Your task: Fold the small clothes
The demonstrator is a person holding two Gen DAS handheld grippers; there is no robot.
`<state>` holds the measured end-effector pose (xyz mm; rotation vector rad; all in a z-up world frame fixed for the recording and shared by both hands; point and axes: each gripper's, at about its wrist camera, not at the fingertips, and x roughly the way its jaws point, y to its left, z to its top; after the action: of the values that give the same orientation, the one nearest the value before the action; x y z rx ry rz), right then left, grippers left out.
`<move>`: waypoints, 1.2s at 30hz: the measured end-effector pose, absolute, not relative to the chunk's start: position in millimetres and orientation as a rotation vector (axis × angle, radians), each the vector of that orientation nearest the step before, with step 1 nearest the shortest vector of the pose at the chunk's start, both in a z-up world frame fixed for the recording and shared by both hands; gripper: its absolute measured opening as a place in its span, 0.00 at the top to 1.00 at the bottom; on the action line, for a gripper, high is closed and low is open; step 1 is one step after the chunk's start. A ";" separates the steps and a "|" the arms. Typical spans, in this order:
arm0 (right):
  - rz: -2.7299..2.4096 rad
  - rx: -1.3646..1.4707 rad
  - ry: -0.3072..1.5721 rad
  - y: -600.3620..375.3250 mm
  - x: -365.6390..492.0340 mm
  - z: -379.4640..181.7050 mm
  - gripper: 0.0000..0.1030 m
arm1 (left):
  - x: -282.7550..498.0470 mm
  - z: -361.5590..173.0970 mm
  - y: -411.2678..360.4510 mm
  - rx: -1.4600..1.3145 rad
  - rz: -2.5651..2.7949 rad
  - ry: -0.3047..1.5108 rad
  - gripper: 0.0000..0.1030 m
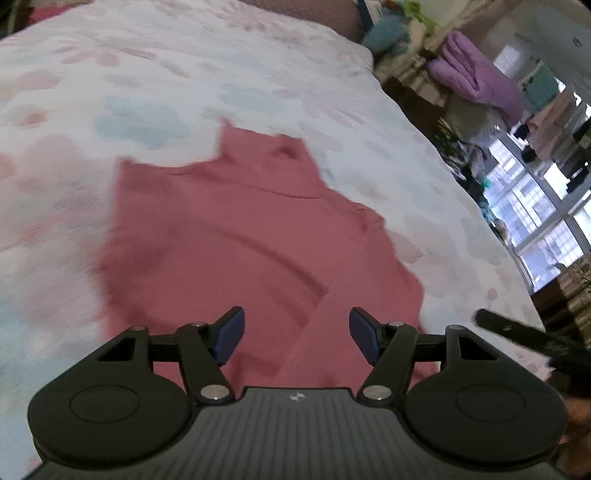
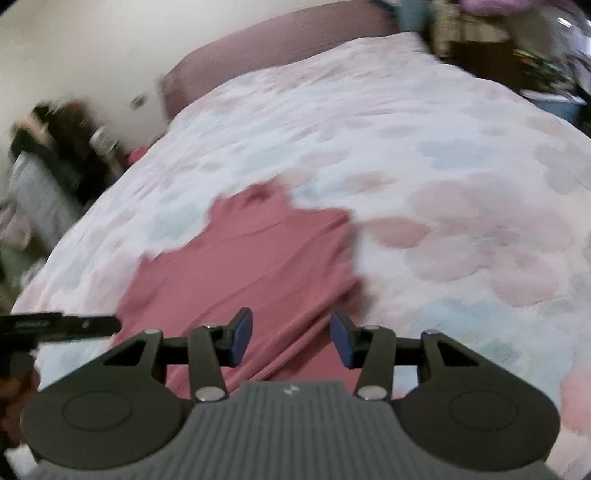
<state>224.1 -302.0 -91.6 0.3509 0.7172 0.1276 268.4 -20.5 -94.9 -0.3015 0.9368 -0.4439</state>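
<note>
- While lying spread on the white bedspread with pale pink and blue floral print, dusty-pink knit garment with a raised collar, occupying the middle of both wrist views, collar end pointing away from the cameras.
- Showing a long fold or sleeve band of the garment running diagonally across its body, toward the lower edge of the left wrist view.
- Left black two-finger gripper with blue pads: hovering above the near part of the garment, jaws standing wide apart, nothing between the pads, no fabric being gripped.
- Right black two-finger gripper with blue pads: hovering above the near edge of the same garment, jaws parted about halfway, gripping nothing; pads clear of the cloth as far as the blur allows telling.
- Appearing in each view as a dark bar at the frame's side: the other gripper, right one at the right edge of the left view, left one at the left edge of the right view, both just beside the garment's near corners.
- Blurring across both views, fine detail of the fabric edges being unreadable.
- Background: mauve padded headboard at the far end of the bed; purple quilted fabric hanging near bright windows to the right.
</note>
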 end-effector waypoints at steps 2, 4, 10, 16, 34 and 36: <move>0.074 0.361 0.735 -319.0 241.1 -111.9 0.58 | 289.4 -99.6 -50.8 -0.254 -0.475 0.961 0.26; 0.051 0.360 0.774 -332.1 256.3 -131.3 0.59 | 308.4 -103.5 -77.6 -0.197 -0.501 0.979 0.26; 0.134 0.391 0.820 -342.1 282.2 -157.8 0.68 | 365.1 -128.3 -136.1 -0.155 -0.575 1.053 0.26; 0.191 0.356 0.830 -328.4 305.7 -167.9 0.73 | 404.4 -146.8 -166.5 -0.150 -0.604 1.085 0.29; 0.178 0.401 0.875 -344.5 313.5 -175.1 1.00 | 397.7 -180.3 -106.5 -0.535 -0.612 1.043 0.99; 0.139 0.387 0.894 -348.3 312.0 -175.8 1.00 | 396.6 -180.0 -110.4 -0.539 -0.629 1.049 0.99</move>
<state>312.0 -348.3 -175.8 0.3868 0.8936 0.1395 396.6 -110.4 -180.0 -0.5393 1.0489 -0.6291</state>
